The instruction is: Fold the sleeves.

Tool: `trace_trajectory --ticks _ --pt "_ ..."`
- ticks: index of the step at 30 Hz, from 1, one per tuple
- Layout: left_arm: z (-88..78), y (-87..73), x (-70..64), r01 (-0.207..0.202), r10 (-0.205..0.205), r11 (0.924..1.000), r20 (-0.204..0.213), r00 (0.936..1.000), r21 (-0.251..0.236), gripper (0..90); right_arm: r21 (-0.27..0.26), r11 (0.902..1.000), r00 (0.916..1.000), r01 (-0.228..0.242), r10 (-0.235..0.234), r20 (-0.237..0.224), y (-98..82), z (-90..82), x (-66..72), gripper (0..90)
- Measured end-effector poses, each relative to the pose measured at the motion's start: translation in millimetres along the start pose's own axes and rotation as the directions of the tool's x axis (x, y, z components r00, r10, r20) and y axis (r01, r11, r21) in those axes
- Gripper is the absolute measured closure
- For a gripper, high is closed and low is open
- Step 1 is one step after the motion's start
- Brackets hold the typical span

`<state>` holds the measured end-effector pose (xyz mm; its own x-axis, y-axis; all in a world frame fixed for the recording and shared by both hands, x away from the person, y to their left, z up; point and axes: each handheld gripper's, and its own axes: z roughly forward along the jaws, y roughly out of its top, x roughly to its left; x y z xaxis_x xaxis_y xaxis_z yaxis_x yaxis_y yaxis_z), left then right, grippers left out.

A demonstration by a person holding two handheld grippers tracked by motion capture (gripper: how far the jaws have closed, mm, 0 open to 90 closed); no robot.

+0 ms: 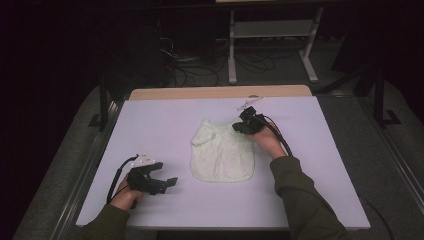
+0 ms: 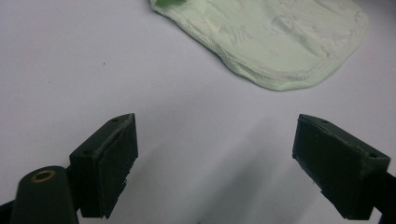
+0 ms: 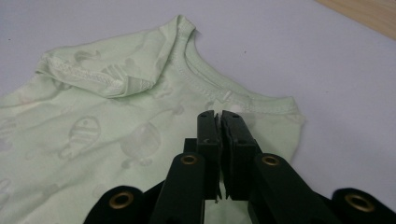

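Table [image 1: 150,120]: white sheet over a wooden top, lit; I see a strip of wood at the far edge.
Room: dark around it, grey floor, cables [image 1: 200,70] and a white frame [image 1: 272,30] behind.
Garment [image 1: 222,155]: pale green, fish print, flat mid-table, neckline toward the far side, one shoulder folded over.
Right gripper [image 1: 245,124]: at the garment's far right corner by the neckline, forearm reaching in; jaws clenched, whether cloth is pinched I cannot tell.
Left gripper [image 1: 167,184]: low on the table, left of the garment and apart from it; jaws released, bare sheet between them.
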<state>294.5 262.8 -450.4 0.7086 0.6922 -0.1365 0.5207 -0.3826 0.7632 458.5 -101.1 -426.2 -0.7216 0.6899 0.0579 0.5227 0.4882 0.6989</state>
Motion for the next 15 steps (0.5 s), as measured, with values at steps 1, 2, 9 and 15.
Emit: trace_trajectory --ticks 1,2,9,15 --pt "0.0 0.0 0.0 -0.001 0.001 1.0 0.0 1.0 0.0 13.9 -0.001 1.0 1.0 0.004 -0.004 0.0 0.3 1.0 0.5 85.2" --pt "0.0 0.0 -0.1 -0.001 0.001 1.0 0.0 1.0 0.0 13.9 0.004 1.0 1.0 0.003 -0.003 -0.002 0.6 1.7 1.3 85.2" --pt "-0.2 0.1 -0.1 0.0 0.0 1.0 0.001 1.0 0.0 13.9 0.018 0.9998 0.9999 0.01 -0.01 -0.007 2.6 7.7 5.9 84.9" --pt "-0.1 0.1 -0.2 -0.001 0.001 1.0 0.001 1.0 0.0 13.9 0.033 0.9992 0.9997 0.022 -0.022 -0.01 4.3 13.3 9.8 84.9"
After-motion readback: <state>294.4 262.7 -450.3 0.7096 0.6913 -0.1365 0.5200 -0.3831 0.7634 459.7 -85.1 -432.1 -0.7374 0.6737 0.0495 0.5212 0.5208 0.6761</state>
